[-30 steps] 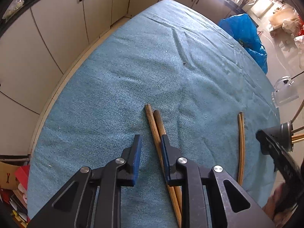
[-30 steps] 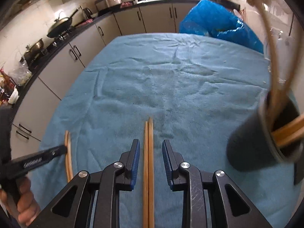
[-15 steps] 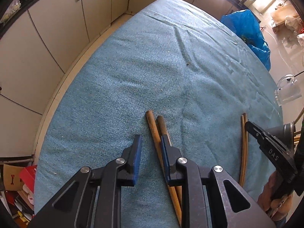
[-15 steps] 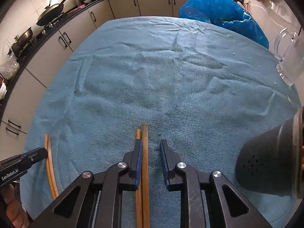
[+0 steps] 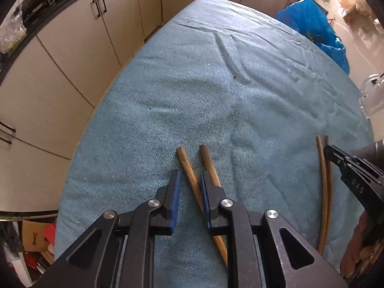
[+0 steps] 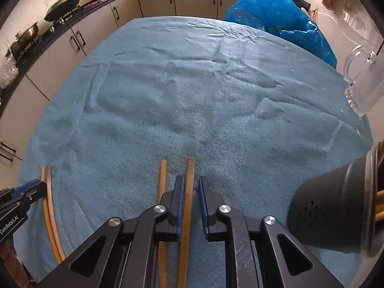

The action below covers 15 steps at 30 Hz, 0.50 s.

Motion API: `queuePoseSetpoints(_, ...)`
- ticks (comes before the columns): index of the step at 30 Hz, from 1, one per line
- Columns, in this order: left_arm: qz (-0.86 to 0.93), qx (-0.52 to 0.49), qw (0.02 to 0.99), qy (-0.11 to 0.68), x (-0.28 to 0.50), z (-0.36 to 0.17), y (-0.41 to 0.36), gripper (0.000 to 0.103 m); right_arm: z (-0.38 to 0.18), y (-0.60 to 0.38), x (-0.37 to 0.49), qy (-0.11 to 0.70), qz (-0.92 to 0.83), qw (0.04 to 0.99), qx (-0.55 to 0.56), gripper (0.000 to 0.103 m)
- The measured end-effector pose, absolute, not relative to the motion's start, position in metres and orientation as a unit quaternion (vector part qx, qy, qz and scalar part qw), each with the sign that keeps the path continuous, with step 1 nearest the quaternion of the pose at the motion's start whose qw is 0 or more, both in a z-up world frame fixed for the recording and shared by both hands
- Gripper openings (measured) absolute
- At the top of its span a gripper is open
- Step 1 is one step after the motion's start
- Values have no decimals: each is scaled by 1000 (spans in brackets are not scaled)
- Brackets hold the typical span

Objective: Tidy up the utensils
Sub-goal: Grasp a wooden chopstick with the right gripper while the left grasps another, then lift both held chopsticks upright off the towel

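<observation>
Two pairs of wooden chopsticks lie on a blue cloth. In the left wrist view, my left gripper (image 5: 189, 187) is open low over one pair: one chopstick (image 5: 189, 170) lies between the jaws, the other (image 5: 209, 163) runs under the right finger. The second pair (image 5: 324, 187) lies to the right, beside the right gripper's finger (image 5: 355, 180). In the right wrist view, my right gripper (image 6: 191, 192) is open with one chopstick (image 6: 189, 182) between the jaws and its mate (image 6: 162, 180) just outside the left finger. A dark utensil holder (image 6: 331, 206) with sticks inside lies tipped at the right.
A glass mug (image 6: 364, 84) stands at the cloth's right edge. A blue plastic bag (image 6: 276, 16) sits beyond the far edge. Cream cabinets (image 5: 72, 48) run along the left. The left gripper's finger (image 6: 16, 204) and the other chopstick pair (image 6: 49, 206) show at the left of the right wrist view.
Both grippers have come lower and closer to the cloth. The chopsticks in each pair have spread apart, with one of each now between the jaws. The holder has gone from held up to lying lower right.
</observation>
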State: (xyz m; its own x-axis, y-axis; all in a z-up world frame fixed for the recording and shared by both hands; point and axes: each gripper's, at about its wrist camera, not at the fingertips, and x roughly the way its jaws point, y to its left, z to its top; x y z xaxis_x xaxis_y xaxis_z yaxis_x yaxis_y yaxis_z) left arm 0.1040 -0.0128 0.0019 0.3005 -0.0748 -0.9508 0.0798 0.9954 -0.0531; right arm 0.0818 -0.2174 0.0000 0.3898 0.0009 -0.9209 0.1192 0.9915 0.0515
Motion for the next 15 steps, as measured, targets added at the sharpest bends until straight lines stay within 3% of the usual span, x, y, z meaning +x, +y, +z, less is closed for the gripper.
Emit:
queuePoseSetpoints(9,-54,-7,820,570,105,3,-18,10,-1,-218,85,538,-29,841,56,8)
queuePoseSetpoints(15,-94,-28,859,502,77,44,-13,7,36,-214,56,474,-12,877,80,8)
